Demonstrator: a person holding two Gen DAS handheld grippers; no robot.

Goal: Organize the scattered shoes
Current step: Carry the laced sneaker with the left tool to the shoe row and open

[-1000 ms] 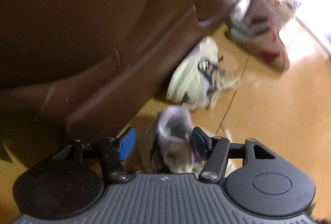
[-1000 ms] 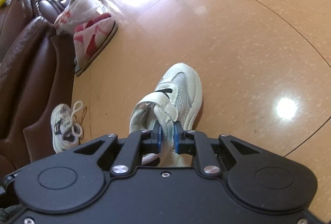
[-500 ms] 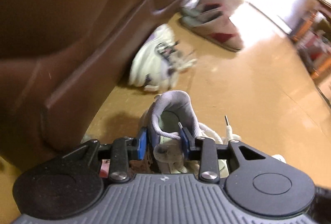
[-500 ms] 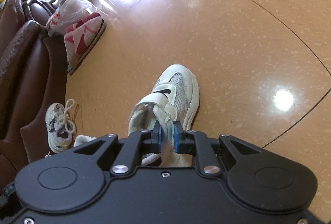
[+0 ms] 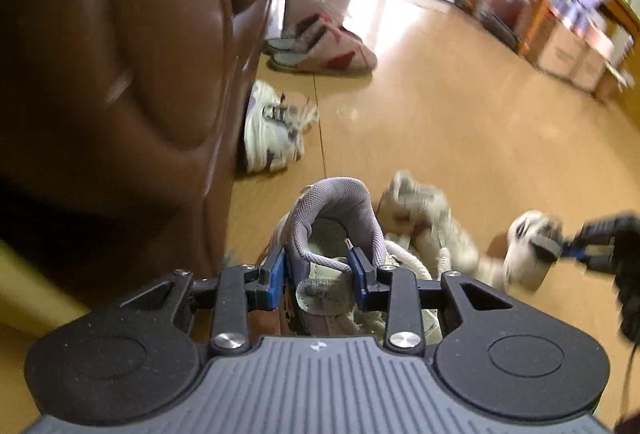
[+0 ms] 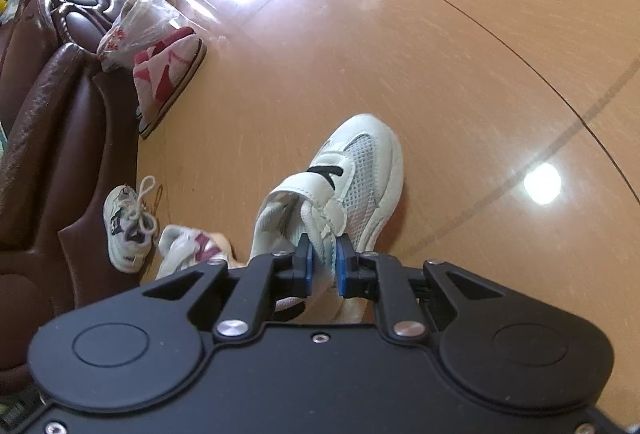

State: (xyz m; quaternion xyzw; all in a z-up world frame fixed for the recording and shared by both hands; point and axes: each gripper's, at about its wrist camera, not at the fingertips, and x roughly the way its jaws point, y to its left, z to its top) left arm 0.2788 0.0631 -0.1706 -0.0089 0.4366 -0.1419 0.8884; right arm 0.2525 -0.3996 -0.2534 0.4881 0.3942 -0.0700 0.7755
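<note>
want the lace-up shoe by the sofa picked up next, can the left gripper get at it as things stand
Probably not yet. The floor up to the lace-up shoe beside the sofa looks clear, but the left gripper is shut on a grey-collared shoe and would have to set it down first.

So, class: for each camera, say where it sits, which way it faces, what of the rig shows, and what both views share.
Left wrist: sits on the left claw, looking down along its fingers at a grey shoe it grips; the right claw shows at the right edge.
Right wrist: sits on the right claw, looking down at a white strap shoe it grips.
Shared: brown sofa, laced shoe beside it, floor.
</note>
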